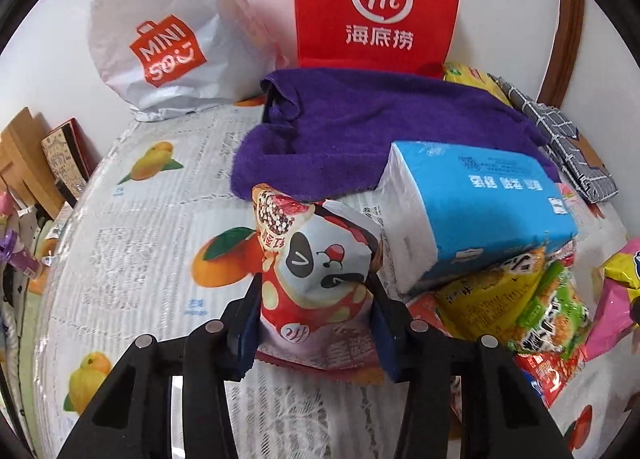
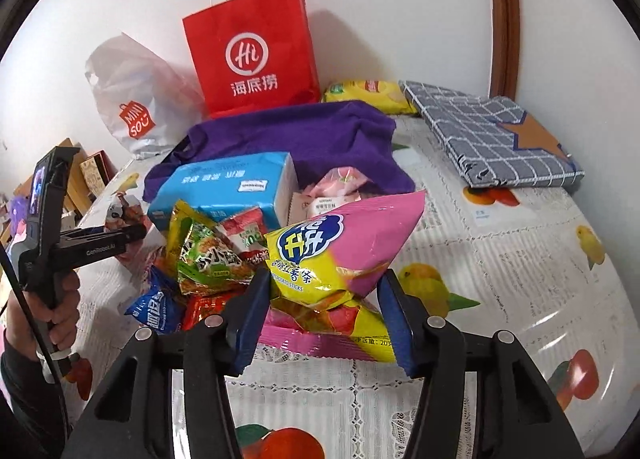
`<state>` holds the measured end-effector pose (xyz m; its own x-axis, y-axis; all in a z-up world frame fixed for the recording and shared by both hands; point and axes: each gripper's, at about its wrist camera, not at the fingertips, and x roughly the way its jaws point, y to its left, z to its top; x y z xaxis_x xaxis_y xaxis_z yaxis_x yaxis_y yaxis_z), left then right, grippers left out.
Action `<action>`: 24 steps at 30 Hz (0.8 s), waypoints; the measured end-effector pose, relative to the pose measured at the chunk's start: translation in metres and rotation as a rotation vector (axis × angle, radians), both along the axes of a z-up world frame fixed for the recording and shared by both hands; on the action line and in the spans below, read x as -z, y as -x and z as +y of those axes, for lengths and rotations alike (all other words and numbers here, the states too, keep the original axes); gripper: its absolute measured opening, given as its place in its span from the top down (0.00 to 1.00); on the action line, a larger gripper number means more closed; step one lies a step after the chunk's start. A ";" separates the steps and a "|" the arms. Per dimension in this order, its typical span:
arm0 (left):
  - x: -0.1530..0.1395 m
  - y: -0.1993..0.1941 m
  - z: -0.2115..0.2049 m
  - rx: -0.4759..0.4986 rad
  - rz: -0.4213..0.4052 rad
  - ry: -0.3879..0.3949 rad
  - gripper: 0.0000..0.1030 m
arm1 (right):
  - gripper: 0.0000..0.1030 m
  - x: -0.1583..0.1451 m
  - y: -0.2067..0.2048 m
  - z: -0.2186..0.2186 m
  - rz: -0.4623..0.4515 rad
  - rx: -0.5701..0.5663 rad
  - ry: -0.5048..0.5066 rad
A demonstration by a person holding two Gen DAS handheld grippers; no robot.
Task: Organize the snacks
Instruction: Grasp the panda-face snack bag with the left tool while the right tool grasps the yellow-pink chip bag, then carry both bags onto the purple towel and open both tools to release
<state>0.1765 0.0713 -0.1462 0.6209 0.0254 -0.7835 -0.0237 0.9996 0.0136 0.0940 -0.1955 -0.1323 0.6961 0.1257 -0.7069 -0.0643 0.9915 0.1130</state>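
My left gripper (image 1: 316,299) is shut on a red-and-white panda snack bag (image 1: 316,279), held above the fruit-print tablecloth (image 1: 140,227). My right gripper (image 2: 324,295) is shut on a pink-and-yellow sweet potato sticks bag (image 2: 344,255). A pile of snack packets lies between them: a green packet (image 2: 208,255), a red packet (image 2: 244,235), a blue packet (image 2: 156,307). A blue tissue pack (image 1: 480,207) rests on the pile. The left gripper also shows at the left in the right wrist view (image 2: 132,233).
A purple towel (image 1: 380,131) lies behind the pile. A red paper bag (image 2: 256,55) and a white plastic bag (image 1: 168,31) stand by the wall. A grey checked cloth bundle (image 2: 496,135) and a yellow chip bag (image 2: 368,93) lie at the back right.
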 end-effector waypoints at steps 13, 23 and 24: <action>-0.049 0.044 -0.016 0.063 -0.072 0.047 0.56 | 0.48 -0.011 -0.003 -0.003 0.032 -0.001 -0.032; -0.073 0.047 -0.041 0.089 -0.070 0.085 0.56 | 0.48 -0.052 -0.007 0.016 -0.106 -0.075 0.005; -0.075 0.047 -0.042 0.090 -0.071 0.090 0.56 | 0.48 -0.054 -0.009 0.018 -0.111 -0.078 0.007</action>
